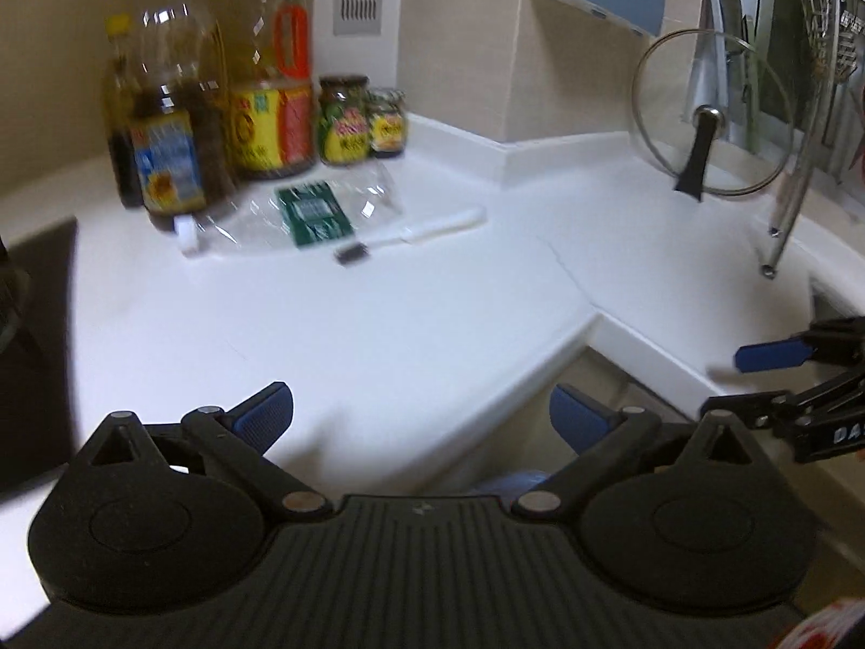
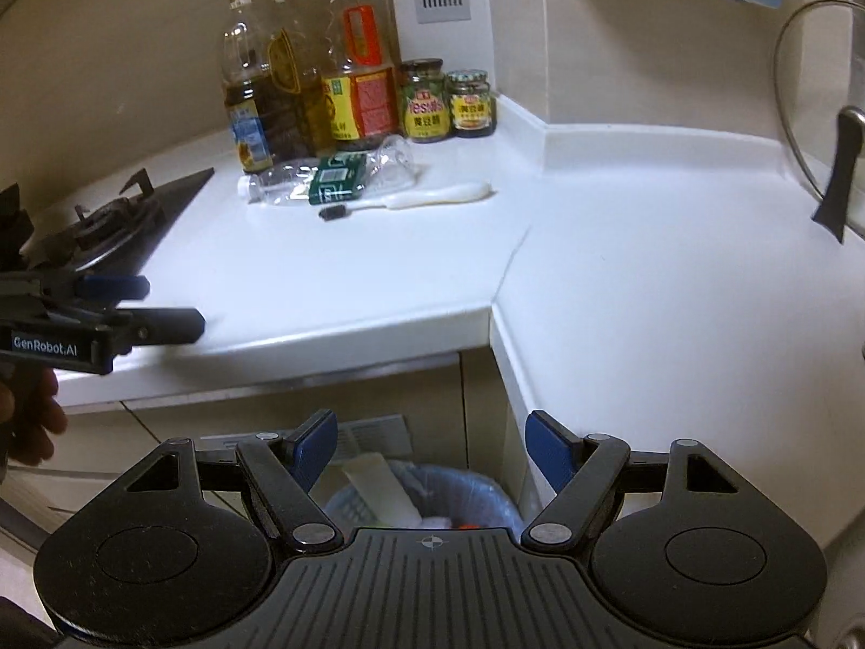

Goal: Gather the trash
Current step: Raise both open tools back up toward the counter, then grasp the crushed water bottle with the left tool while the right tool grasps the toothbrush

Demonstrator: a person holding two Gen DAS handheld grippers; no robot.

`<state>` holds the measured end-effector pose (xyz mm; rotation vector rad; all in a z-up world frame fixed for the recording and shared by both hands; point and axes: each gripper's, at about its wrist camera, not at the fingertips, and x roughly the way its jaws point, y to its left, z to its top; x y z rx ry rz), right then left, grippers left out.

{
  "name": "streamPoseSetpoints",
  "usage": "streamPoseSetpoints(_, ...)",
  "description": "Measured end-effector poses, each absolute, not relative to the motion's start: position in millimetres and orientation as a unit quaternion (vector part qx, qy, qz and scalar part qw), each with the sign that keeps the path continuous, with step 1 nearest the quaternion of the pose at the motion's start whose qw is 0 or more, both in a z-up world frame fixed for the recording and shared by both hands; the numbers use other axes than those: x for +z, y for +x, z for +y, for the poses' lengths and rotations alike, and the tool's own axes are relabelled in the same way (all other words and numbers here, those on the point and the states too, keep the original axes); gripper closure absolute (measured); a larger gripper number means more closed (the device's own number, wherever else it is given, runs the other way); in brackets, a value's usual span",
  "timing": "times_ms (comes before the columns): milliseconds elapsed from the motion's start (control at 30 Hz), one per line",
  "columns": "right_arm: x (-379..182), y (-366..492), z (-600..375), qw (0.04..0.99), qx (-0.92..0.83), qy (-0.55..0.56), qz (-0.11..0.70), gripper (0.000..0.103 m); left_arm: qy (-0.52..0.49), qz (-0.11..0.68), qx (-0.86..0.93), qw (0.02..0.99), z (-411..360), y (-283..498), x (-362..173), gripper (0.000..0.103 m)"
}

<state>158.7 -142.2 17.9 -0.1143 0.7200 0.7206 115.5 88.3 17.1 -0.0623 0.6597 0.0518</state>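
Observation:
A crushed clear plastic bottle [image 2: 303, 184] with a green label lies on the white counter [image 2: 378, 270] in front of the condiment bottles; it also shows in the left wrist view [image 1: 313, 213]. A white toothbrush [image 2: 421, 197] with dark bristles lies beside it, also seen in the left wrist view [image 1: 421, 230]. A bin with a blue liner [image 2: 421, 497] holding trash stands on the floor below my right gripper [image 2: 430, 446], which is open and empty. My left gripper [image 1: 421, 416] is open and empty over the counter's front edge, and appears at the left of the right view [image 2: 162, 305].
Oil and sauce bottles [image 2: 303, 92] and two jars [image 2: 448, 100] stand at the back corner. A gas hob [image 2: 113, 222] lies at the left. A glass pot lid [image 1: 708, 119] leans at the right by a dish rack [image 1: 822, 43].

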Motion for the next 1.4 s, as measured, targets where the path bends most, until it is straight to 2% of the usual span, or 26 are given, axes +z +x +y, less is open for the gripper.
streamPoseSetpoints(300,19.3,189.5,-115.4,0.858,0.382,-0.095,0.331,0.027,0.041,0.344,0.058,0.936,117.8,133.2,31.3,0.002)
streamPoseSetpoints(533,24.9,226.1,-76.7,0.869,0.359,-0.08,0.332,0.027,0.13,0.36,0.02,0.924,162.2,186.6,33.3,0.003)
streamPoseSetpoints(900,33.3,263.1,2.3,0.886,0.298,-0.066,0.35,0.027,0.176,0.366,-0.051,0.913,259.6,281.0,11.1,0.014)
streamPoseSetpoints(1167,31.5,267.1,27.4,0.893,0.249,-0.058,0.37,0.027,0.163,0.384,-0.127,0.9,290.8,314.7,-13.6,0.031)
streamPoseSetpoints(1267,30.4,269.9,33.0,0.893,0.246,-0.055,0.374,0.027,0.145,0.391,-0.142,0.898,295.3,312.9,-13.2,0.039)
streamPoseSetpoints(1333,30.8,271.9,37.4,0.893,0.247,-0.052,0.373,0.027,0.13,0.397,-0.152,0.896,293.9,306.4,-11.7,0.049)
streamPoseSetpoints(1400,31.3,274.6,41.0,0.893,0.251,-0.05,0.37,0.027,0.117,0.4,-0.162,0.895,289.1,296.6,-8.9,0.052)
